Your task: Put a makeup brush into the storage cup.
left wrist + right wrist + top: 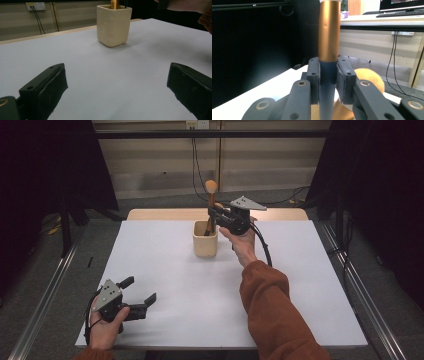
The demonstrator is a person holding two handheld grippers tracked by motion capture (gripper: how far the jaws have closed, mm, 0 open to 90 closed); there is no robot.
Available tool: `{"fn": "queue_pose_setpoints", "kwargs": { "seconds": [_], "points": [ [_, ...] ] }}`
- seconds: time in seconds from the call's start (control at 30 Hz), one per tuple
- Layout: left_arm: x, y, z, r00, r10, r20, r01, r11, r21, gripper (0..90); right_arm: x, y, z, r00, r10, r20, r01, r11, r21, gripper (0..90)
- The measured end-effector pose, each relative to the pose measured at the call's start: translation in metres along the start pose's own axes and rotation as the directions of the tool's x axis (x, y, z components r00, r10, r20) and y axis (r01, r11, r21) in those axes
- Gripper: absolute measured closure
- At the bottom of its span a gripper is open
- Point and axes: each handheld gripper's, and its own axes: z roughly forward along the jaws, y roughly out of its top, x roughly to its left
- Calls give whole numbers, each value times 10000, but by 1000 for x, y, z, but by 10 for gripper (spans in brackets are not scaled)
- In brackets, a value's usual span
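A cream square cup stands at the table's far middle, and in the left gripper view the cup is straight ahead. A brush stands upright in it, tan bristle head on top. My right gripper is shut on the brush's stem just above the cup's rim. In the right gripper view the jaws of that gripper clamp the dark handle below the copper ferrule. A second fluffy tan brush head shows behind the jaws. My left gripper rests open and empty at the front left; in its own view, the left gripper faces the cup.
The white table top ends in a wooden strip at the back. A person's orange sleeve crosses the right half of the table. Metal rails run along both sides on the floor, and cables hang from wall sockets behind.
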Motion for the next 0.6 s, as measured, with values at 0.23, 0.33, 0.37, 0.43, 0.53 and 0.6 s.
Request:
{"fn": "queue_pose_setpoints", "kwargs": {
  "seconds": [0.23,0.33,0.37,0.43,0.53,0.6],
  "points": [
    [0,0,-1,10000,-5,-34,5,10000,-59,25,1,-9,3,9998,-170,-68,171,9996,229,755],
    [0,0,-1,10000,82,-4,-82,10000,-12,25,-2,-14,3,10000,-78,-7,78,9996,286,755],
    [0,0,-1,10000,91,0,-91,10000,-10,25,-2,-15,3,10000,-55,6,55,9994,339,755],
    [0,0,-1,10000,74,-13,-74,10000,-9,25,-3,-19,3,10000,-16,-12,16,9995,304,755],
    [0,0,-1,10000,39,-47,-39,10000,-39,25,-2,-22,3,10000,-16,-46,18,9992,403,755],
    [0,0,-1,10000,64,-45,-64,10000,-38,25,-2,-25,4,10000,-1,-59,4,9991,427,755]
  ]
}}
